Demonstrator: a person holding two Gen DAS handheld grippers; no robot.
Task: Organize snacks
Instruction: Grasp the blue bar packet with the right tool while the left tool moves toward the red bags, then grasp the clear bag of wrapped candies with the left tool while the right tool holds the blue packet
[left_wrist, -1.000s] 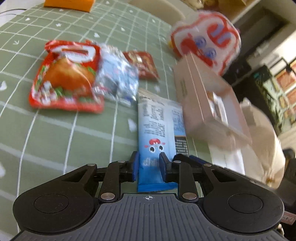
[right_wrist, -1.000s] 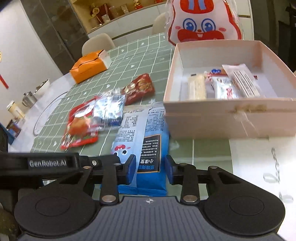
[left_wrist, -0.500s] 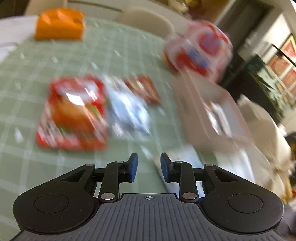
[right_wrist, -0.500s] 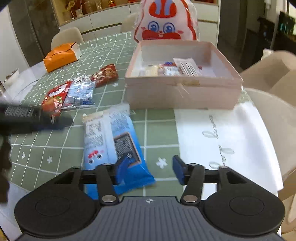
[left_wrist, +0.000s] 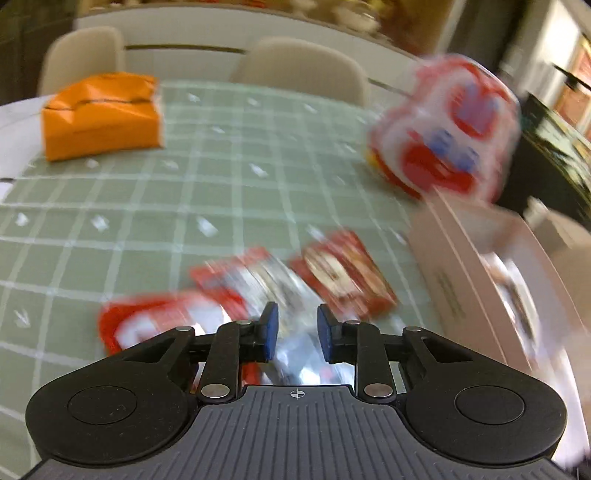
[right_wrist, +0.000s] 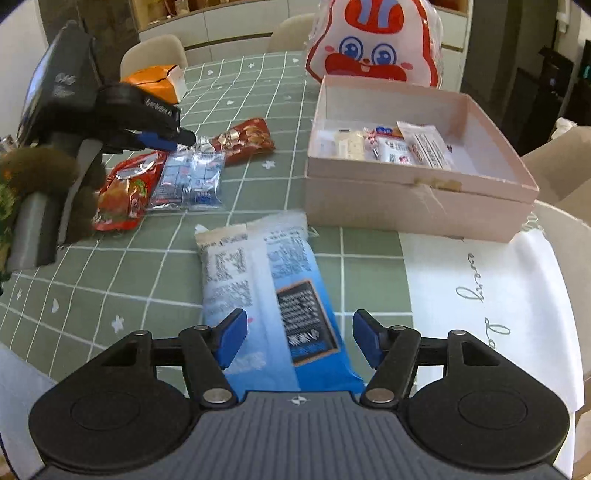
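**Right wrist view: blue packet between open jaws, pick-up for the box pending**

Right wrist view shows the right gripper (right_wrist: 297, 338) with its jaws spread wide and holding nothing. The blue snack packet (right_wrist: 273, 291) lies flat on the desk (right_wrist: 110, 266), its near end between the two blue pads, with a gap on each side. The pink box (right_wrist: 417, 203) stands just beyond the packet's far end, slightly to the right, open-topped, with several small wrapped snacks already inside. A rabbit-faced bag (right_wrist: 373, 48) stands behind the box.

To the far left, three snacks lie grouped on the desk: a red packet (right_wrist: 125, 192), a clear blue-printed packet (right_wrist: 192, 181) overlapping it, and a dark red packet (right_wrist: 245, 142) beyond. The left gripper (right_wrist: 159, 140) hovers over this group. In the left wrist view, which is motion-blurred, its jaws (left_wrist: 293, 328) stand partly open with nothing between them.

Step in hand, as judged: taking up the blue snack packet for transfer to the pink box.

Next move requirements:
1. Lower and close the right gripper on the packet's near end.
2. Lift the packet clear of the box's near wall.
3. Release it over the unoccupied right portion of the box.
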